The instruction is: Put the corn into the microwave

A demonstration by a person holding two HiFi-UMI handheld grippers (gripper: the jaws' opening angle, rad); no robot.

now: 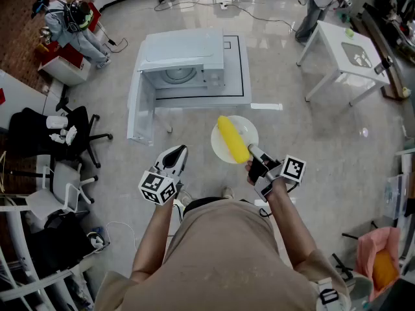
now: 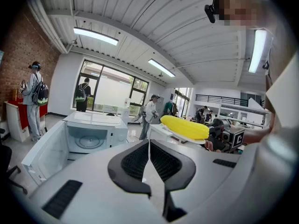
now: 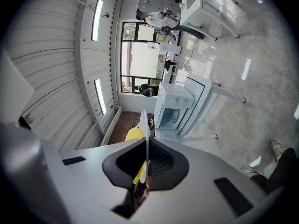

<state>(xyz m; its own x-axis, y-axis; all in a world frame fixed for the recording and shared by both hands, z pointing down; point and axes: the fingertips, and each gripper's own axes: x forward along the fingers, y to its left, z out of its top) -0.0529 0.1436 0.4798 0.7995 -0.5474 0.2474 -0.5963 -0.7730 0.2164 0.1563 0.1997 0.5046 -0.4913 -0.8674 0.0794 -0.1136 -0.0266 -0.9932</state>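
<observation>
A yellow corn cob (image 1: 232,138) lies on a round white plate (image 1: 220,150) held in the air in front of me. My right gripper (image 1: 253,153) is shut on the plate's near rim; in the right gripper view the plate (image 3: 144,123) shows edge-on between the pads, with the corn (image 3: 132,134) to its left. My left gripper (image 1: 177,154) hovers left of the plate, shut and empty, its pads meeting at the tips (image 2: 149,143). The white microwave (image 1: 183,60) stands ahead on a low white platform, its door (image 1: 141,105) swung open to the left and the turntable visible inside (image 2: 88,141).
A white table (image 1: 347,50) stands at the far right. Office chairs (image 1: 71,135) and shelving crowd the left side. A person (image 1: 71,21) sits at the far left, and others stand at the back. A pink bag (image 1: 382,264) lies at the lower right.
</observation>
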